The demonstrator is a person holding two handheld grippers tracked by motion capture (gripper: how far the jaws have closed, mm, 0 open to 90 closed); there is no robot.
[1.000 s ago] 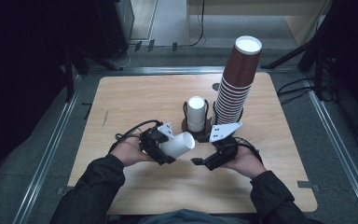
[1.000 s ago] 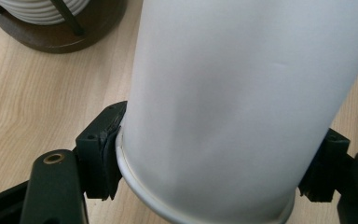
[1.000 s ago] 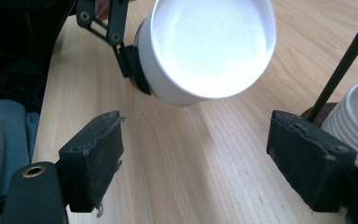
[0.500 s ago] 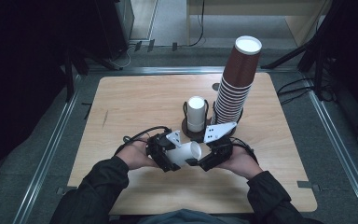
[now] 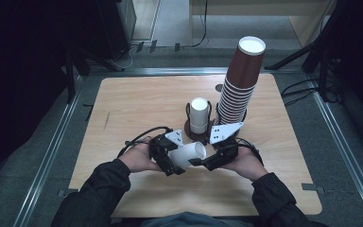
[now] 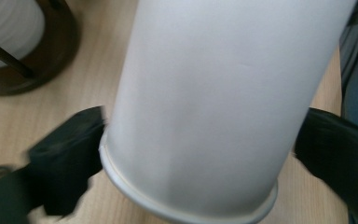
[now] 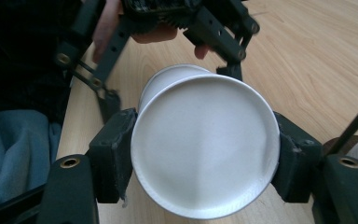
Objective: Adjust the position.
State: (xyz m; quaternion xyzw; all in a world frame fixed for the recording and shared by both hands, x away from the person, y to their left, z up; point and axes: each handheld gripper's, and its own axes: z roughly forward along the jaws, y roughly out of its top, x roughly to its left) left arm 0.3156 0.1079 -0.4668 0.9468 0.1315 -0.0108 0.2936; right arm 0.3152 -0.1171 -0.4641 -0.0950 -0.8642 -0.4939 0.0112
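A white paper cup [image 5: 186, 155] lies on its side just above the table between my two grippers. The left gripper [image 5: 170, 159] straddles its narrow end [image 6: 214, 116]. Its jaws have just been opening, and in the right gripper view one of its fingers [image 7: 109, 105] stands clear of the cup wall. The right gripper [image 5: 203, 160] has just been closing on the cup's wide end [image 7: 205, 144], and both pads [image 7: 116, 156] touch the rim. Each gripper is held in a person's hand.
A tall leaning stack of brown cups [image 5: 238, 85] stands at the back right of the wooden table [image 5: 137, 104]. Beside it a dark holder [image 5: 189, 127] carries an upright white cup [image 5: 199, 116], just behind the grippers. A metal rail [image 5: 52, 146] runs along the table's left side.
The right gripper has come in from the right and its jaws now sit on the cup's wide end. The left gripper's jaws have spread off the cup.
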